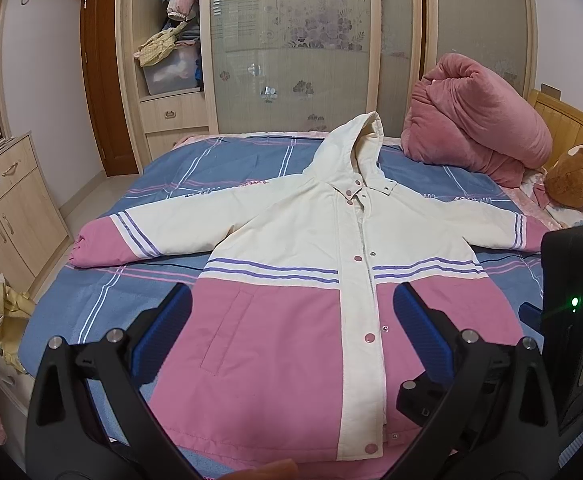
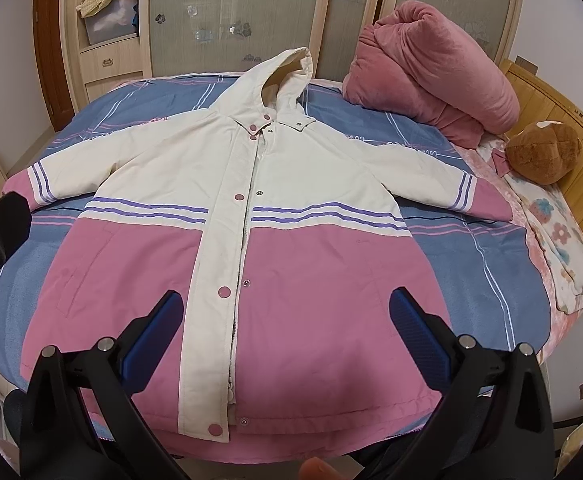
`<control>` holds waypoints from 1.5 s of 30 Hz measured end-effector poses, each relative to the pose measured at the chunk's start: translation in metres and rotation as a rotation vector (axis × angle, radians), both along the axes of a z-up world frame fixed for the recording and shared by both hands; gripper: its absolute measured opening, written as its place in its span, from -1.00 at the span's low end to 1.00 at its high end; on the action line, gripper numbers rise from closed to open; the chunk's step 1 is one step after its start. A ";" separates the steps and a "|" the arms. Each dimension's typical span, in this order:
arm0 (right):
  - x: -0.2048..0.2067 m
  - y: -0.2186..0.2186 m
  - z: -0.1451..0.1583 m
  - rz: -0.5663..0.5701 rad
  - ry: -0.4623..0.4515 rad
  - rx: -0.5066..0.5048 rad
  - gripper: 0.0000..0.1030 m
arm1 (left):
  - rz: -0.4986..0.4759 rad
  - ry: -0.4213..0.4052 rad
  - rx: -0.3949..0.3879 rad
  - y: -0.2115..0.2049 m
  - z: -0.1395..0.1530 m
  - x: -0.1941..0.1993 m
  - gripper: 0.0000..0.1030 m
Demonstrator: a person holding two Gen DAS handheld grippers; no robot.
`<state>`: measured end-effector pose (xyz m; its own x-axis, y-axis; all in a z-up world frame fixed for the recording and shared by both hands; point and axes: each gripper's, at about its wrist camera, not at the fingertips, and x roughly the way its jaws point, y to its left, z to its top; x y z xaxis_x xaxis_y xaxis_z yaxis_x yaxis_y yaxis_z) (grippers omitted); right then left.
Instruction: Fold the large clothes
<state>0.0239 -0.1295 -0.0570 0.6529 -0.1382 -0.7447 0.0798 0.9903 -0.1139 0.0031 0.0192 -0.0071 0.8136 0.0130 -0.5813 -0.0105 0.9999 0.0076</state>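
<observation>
A cream and pink hooded padded jacket is spread front-up on a bed, with both hand-held grippers held above its hem.

The jacket is laid flat on the blue plaid bedspread, its long axis running from the hem nearest the cameras to the hood pointed at the far wardrobe, and its sleeves stretched out to either side. The left hand-held gripper is seen spread wide over the pink lower front, nothing being held between its blue-padded fingers. The right hand-held gripper is likewise spread and empty, above the snap placket near the hem. A rolled pink blanket and a brown plush toy are seen beyond the jacket's right-side sleeve, near the wooden headboard.
</observation>
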 end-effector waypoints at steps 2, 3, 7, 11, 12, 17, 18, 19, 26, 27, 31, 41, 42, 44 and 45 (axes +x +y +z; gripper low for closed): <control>0.000 0.000 0.000 0.000 0.001 0.000 0.97 | 0.000 0.001 0.000 -0.001 0.000 0.000 0.96; 0.000 0.000 -0.001 0.000 0.002 0.001 0.97 | 0.000 0.000 0.000 -0.001 0.000 0.000 0.96; 0.001 0.000 -0.001 0.000 0.002 0.001 0.97 | 0.000 0.002 0.000 0.001 -0.002 0.000 0.96; 0.001 0.000 -0.001 0.000 0.003 0.001 0.97 | 0.001 0.004 0.003 0.002 -0.008 -0.002 0.96; 0.001 0.000 -0.001 0.000 0.003 0.001 0.97 | 0.001 0.005 0.003 0.002 -0.009 -0.002 0.96; 0.002 0.000 -0.002 -0.001 0.005 0.002 0.97 | 0.002 0.007 0.005 0.000 -0.010 -0.001 0.96; 0.002 0.000 -0.003 -0.001 0.006 0.002 0.97 | 0.002 0.008 0.007 -0.002 -0.011 0.000 0.96; 0.002 0.000 -0.003 -0.001 0.005 0.003 0.97 | 0.002 0.009 0.007 -0.002 -0.012 0.000 0.96; 0.002 0.000 -0.004 -0.002 0.007 0.003 0.97 | 0.005 0.016 0.008 -0.005 -0.014 -0.002 0.96; 0.002 0.000 -0.004 -0.002 0.008 0.004 0.97 | 0.005 0.017 0.008 -0.005 -0.013 -0.001 0.96; 0.003 0.000 -0.006 -0.001 0.011 0.006 0.97 | 0.005 0.023 0.010 -0.006 -0.012 0.002 0.96; 0.005 -0.004 -0.007 -0.007 0.022 0.017 0.97 | 0.003 0.032 0.012 -0.009 -0.012 0.002 0.96; 0.006 -0.004 -0.008 -0.006 0.023 0.018 0.97 | 0.002 0.033 0.013 -0.009 -0.012 0.003 0.96; 0.006 -0.005 -0.008 -0.006 0.025 0.017 0.97 | 0.002 0.037 0.014 -0.009 -0.011 0.005 0.96; 0.007 -0.005 -0.009 -0.007 0.027 0.017 0.97 | 0.002 0.039 0.014 -0.010 -0.011 0.005 0.96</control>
<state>0.0308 -0.1345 -0.0655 0.6320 -0.1293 -0.7641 0.0834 0.9916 -0.0988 0.0081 0.0094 -0.0184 0.7902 0.0228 -0.6124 -0.0119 0.9997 0.0219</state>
